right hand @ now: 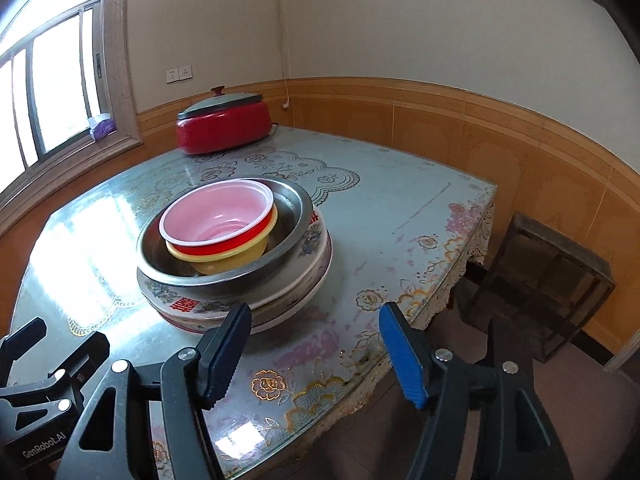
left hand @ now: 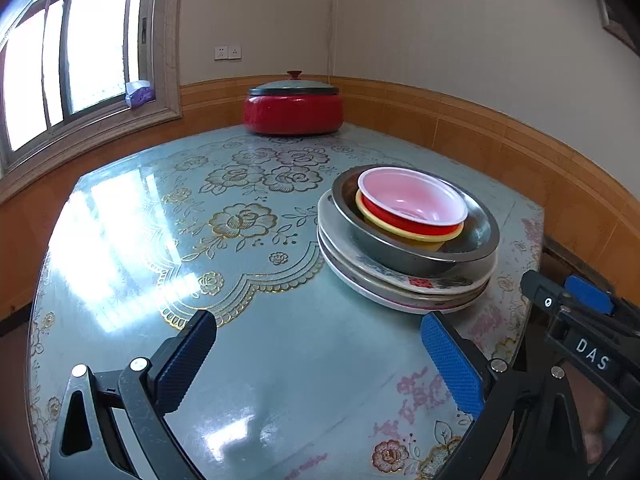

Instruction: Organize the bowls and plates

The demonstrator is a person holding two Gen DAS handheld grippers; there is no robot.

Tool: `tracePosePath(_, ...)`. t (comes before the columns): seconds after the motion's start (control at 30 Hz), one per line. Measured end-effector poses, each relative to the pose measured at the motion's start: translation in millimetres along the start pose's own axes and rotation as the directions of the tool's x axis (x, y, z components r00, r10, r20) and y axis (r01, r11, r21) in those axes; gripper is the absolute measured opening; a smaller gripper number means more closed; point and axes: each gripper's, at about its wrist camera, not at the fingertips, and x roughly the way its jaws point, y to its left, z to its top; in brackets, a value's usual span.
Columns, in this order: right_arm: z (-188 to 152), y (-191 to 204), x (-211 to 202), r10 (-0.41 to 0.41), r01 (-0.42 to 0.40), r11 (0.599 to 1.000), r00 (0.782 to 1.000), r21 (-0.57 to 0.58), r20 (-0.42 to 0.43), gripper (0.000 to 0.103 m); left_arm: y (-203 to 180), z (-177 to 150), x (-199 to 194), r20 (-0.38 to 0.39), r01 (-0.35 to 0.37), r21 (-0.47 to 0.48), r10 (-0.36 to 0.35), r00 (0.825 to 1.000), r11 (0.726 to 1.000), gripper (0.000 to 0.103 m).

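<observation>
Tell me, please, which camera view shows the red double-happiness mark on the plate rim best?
The right wrist view: the red mark on the plate stack faces this camera, sharp and unobstructed below the steel bowl. The left wrist view shows only a small, blurred red patch on the rim.

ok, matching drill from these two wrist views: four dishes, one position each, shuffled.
Items:
1. red bowl
2. yellow bowl
3. steel basin
4. red pot

Positions:
A. directly on the plates
B. far end of the table, lid on
C. top of the nest, pink inside
D. between red bowl and steel basin

Pairs: 1-C, 2-D, 3-A, 4-B
</observation>
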Motion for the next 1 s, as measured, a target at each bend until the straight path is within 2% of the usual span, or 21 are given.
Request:
tracePosePath(0.1,-6,9,-1,-0.064,0.064,0.998,0.998,-0.028,-0.014,0.067,-1,1,-4,0.020,0.033,0.010,-0.033,0.999,0.999,0.103)
tracePosePath(0.2,-4,12,1,-0.116,0.115,0.993,0.993,-0.025,-0.025,0.067,-4,3,-3,0.018,0.029,0.032,-0.030,0.999,0.999,0.103)
tracePosePath(0.33,-3,12,1,-0.096,0.096,0.995,0.995,0.015,-0.026,0.067,-1,4,-1,0.013,0.008,0.028,-0.008,1.000,1.000,0.103)
tracePosePath(0.43,-4,16,0,-0.088,0.088,0.996,0.996,0.009,-0.015,0.067,1,4,0,0.014,-0.027,0.026,0.027,1.000,0.999,0.103)
tracePosePath(0.6,0,22,-2,-0.075,0.075,0.997,0.997,0.002,0.005,0.067,3,4,0,0.018,-0.040,0.025,0.040,0.999,0.999,0.103)
tracePosePath(1.0,-4,20,-7,-0.063,0.063,0.998,0.998,0.022,-0.001,0.067,2,1,-5,0.029,0.008,0.032,-0.009,1.000,0.999,0.103)
